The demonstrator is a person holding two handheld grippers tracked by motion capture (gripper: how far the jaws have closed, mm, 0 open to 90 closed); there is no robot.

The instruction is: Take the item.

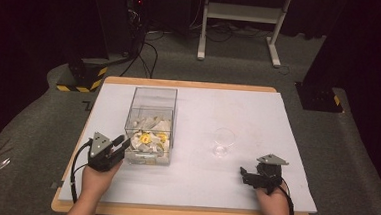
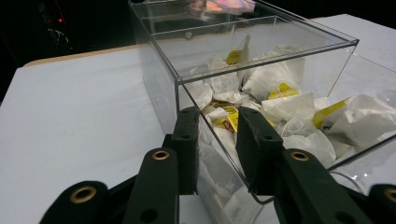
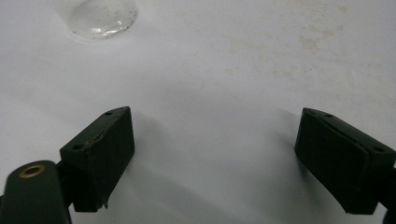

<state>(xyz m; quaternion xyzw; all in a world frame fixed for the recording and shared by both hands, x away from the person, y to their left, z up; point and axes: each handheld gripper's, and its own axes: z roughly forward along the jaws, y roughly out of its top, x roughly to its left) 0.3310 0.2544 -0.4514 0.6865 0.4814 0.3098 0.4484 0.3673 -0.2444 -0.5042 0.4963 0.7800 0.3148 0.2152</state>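
Clear plastic box (image 2: 261,60) of tea bags (image 2: 289,121) is sitting with its near corner wall directly between the left claw (image 2: 219,140) jaws, narrowing onto that wall, while the right claw (image 3: 215,154) is resting wide and empty, farther off on the worktop (image 1: 253,191).

place: I read this as a lab or recording studio | signs: black curtains behind the table (image 1: 279,100) | cables (image 1: 146,54) on grey carpet beyond it | white stand (image 1: 244,13) past its far edge | hazard-striped base (image 1: 80,78) off its far left corner | white sheet (image 1: 257,121) covering it
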